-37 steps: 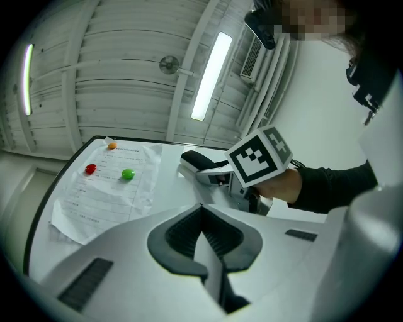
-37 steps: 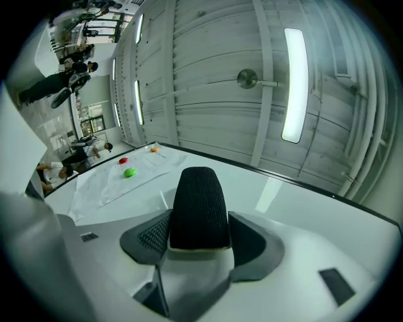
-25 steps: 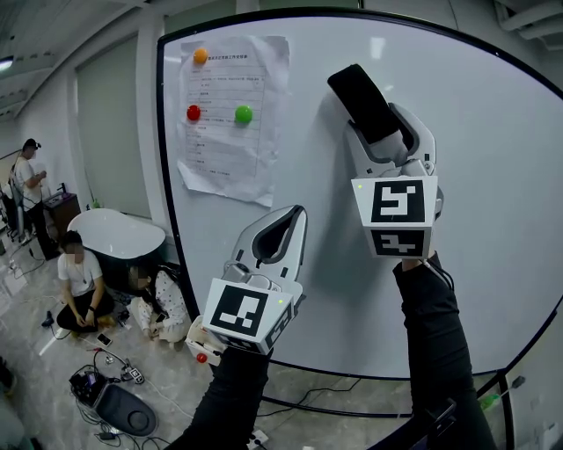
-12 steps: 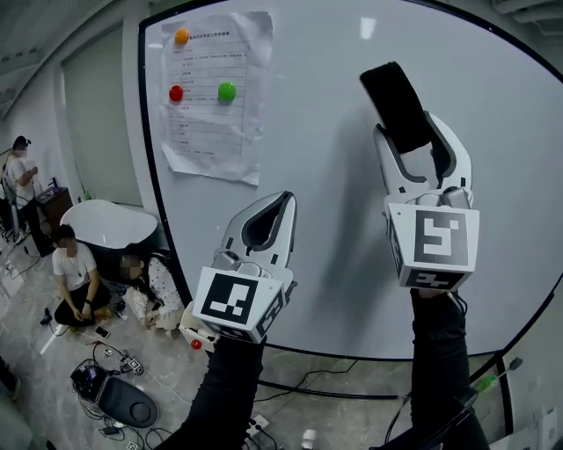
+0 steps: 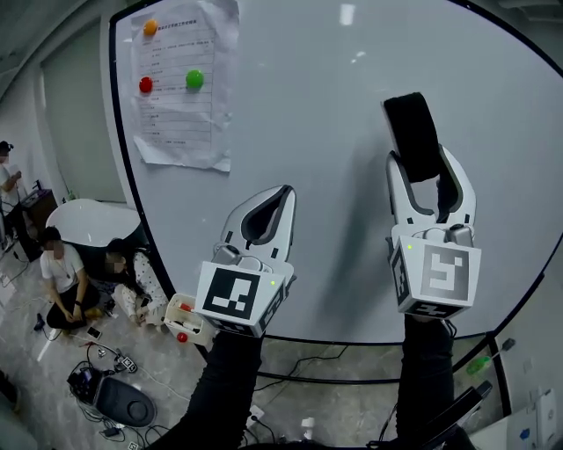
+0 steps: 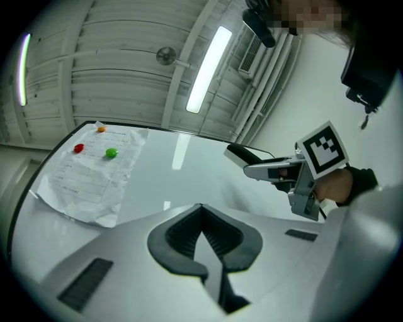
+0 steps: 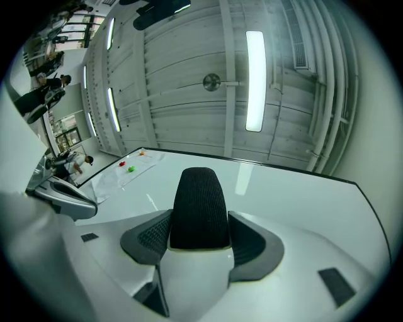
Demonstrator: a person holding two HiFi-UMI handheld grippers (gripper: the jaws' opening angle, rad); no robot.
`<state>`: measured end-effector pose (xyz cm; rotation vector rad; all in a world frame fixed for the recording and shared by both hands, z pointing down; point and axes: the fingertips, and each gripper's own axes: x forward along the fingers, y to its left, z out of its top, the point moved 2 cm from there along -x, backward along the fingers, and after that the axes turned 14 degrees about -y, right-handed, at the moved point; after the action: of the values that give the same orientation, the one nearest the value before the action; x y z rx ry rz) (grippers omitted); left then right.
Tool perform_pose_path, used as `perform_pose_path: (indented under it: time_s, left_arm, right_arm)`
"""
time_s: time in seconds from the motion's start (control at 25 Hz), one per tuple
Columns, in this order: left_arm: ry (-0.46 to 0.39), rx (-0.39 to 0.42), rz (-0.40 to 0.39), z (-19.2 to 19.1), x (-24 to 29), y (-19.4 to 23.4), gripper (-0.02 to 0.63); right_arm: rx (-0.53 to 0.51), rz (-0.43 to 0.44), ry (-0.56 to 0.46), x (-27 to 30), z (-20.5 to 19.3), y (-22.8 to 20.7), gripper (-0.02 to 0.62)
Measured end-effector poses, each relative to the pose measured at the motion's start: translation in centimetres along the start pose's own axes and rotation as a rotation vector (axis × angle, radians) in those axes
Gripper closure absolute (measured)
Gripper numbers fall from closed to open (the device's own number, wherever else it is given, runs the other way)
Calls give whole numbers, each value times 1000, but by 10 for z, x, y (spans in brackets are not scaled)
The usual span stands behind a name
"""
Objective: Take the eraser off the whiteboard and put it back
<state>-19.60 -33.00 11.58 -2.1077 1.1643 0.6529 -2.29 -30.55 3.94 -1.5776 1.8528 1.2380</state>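
Observation:
The black eraser [image 5: 413, 136] stands upright in front of the whiteboard [image 5: 308, 105], and my right gripper [image 5: 425, 169] is shut on its lower end. The right gripper view shows its woven black face [image 7: 200, 207] between the dark pads [image 7: 252, 242]. From the left gripper view the eraser [image 6: 242, 153] hangs close over the board; I cannot tell whether it touches. My left gripper [image 5: 283, 193] is lower and to the left, shut with nothing in it, its tips [image 6: 201, 209] pointed at the board.
A paper sheet [image 5: 180, 97] is pinned at the board's upper left by orange [image 5: 150, 27], red [image 5: 145, 84] and green [image 5: 194, 79] magnets. Two people [image 5: 62, 272] sit on the floor at left near a white tub [image 5: 88, 220]. Cables and gear [image 5: 110, 395] lie below.
The right gripper with the eraser has dropped lower and a little right, and the eraser stands more upright. The paper has slid left in view. The left gripper has hardly moved.

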Motion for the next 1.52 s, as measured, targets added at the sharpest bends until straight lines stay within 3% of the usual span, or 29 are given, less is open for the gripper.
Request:
perform_pose_path:
  time_s: [0.84, 1.12, 1.52]
  left_arm:
    - [-3, -85, -36, -15, 4, -44, 600]
    - [10, -103, -50, -24, 4, -54, 600]
    - [30, -100, -51, -35, 2, -58, 600]
  right_arm:
    - [12, -112, 111, -96, -22, -25, 321]
    - [57, -127, 127, -108, -25, -29, 321]
    - [38, -139, 147, -116, -33, -30, 320]
